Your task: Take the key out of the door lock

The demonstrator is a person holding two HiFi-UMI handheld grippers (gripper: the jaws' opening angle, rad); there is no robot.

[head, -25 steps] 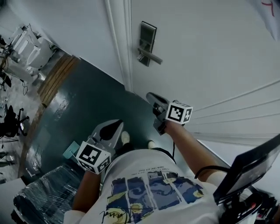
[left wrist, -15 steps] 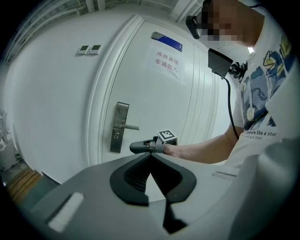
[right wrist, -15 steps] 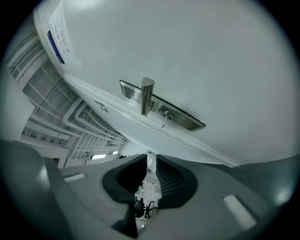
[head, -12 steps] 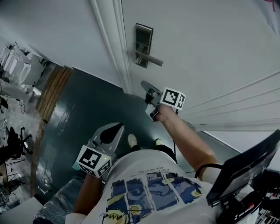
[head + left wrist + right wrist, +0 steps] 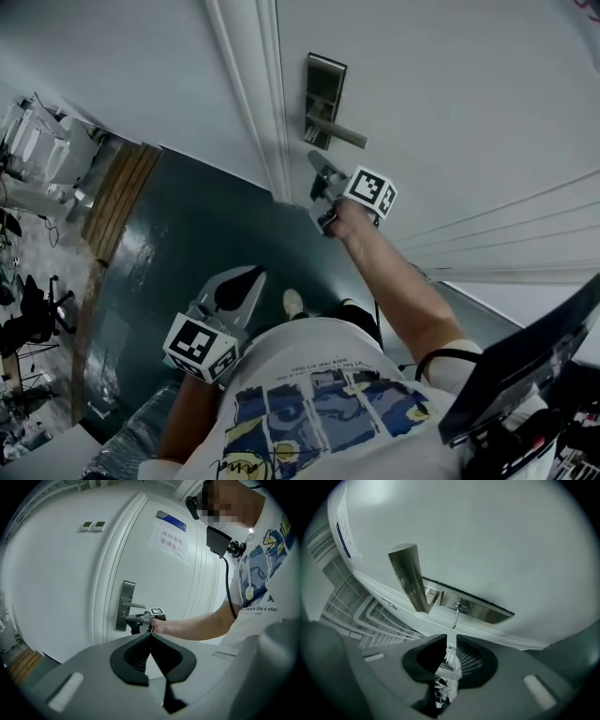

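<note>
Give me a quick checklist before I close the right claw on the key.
1. Key seated in the lock: ok.
2. Right claw open and empty: ok.
3. Key in line with the claw's gap: ok.
4. Key between the jaws: not ok, it hangs just ahead of the tips.
5. Door handle off to the side of the approach: ok.
6. Key turned to its pull-out position: cannot tell.

grippers: two, left gripper [image 5: 251, 276] and right gripper [image 5: 317, 161]
door [image 5: 450, 94]: one
lock plate [image 5: 325, 84]: one
lever handle [image 5: 342, 134]: one
key [image 5: 455, 616]: one
wall switches [image 5: 89, 525]: two, left of the door
paper notice [image 5: 170, 541]: one, on the door
</note>
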